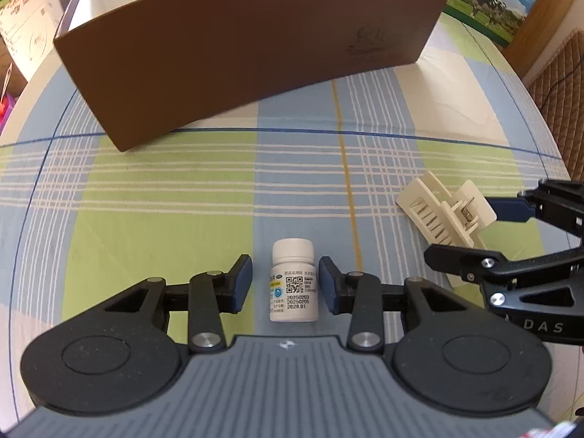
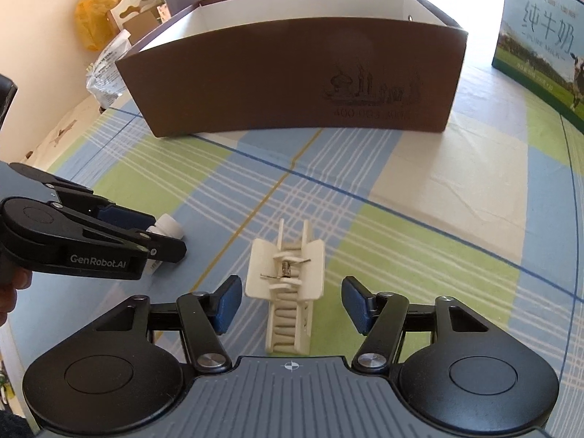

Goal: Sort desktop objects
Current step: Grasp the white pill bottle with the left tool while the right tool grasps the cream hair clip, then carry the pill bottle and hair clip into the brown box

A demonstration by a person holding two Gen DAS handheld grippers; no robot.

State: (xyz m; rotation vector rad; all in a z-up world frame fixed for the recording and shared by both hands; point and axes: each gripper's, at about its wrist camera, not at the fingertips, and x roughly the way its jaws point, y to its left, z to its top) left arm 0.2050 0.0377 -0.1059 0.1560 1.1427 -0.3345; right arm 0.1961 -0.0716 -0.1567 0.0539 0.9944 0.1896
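A plaid tablecloth (image 1: pixel 164 197) in blue, green and cream covers the whole work surface. On it, toward twelve o'clock in both views, stands a big brown cardboard box (image 2: pixel 292 76) with a white inside; its top is open, and its contents cannot be seen over the near wall. A faint printed emblem sits on the box front, too dim to read fully. At two o'clock in the right wrist view a milk carton (image 2: pixel 540 33) is cut off by the frame edge.

The left gripper (image 1: pixel 285 283) has its jaws spread wide, one blue pad on each side of a small white pill bottle (image 1: pixel 294 280). The bottle stands upright on the cloth, cap on, label with a QR code facing the camera. The right-hand pad sits just beside the bottle; the left-hand pad stands a little apart. Neither pad visibly presses it.

The right gripper (image 2: pixel 291 304) is likewise wide open, straddling a cream plastic hair claw clip (image 2: pixel 288 288) that lies flat on the cloth, its spring showing. Both pads are clear of the clip. The clip's near end is hidden under the gripper body.

At nine o'clock in the right wrist view, the left gripper's body covers most of the bottle, leaving only its cap visible.
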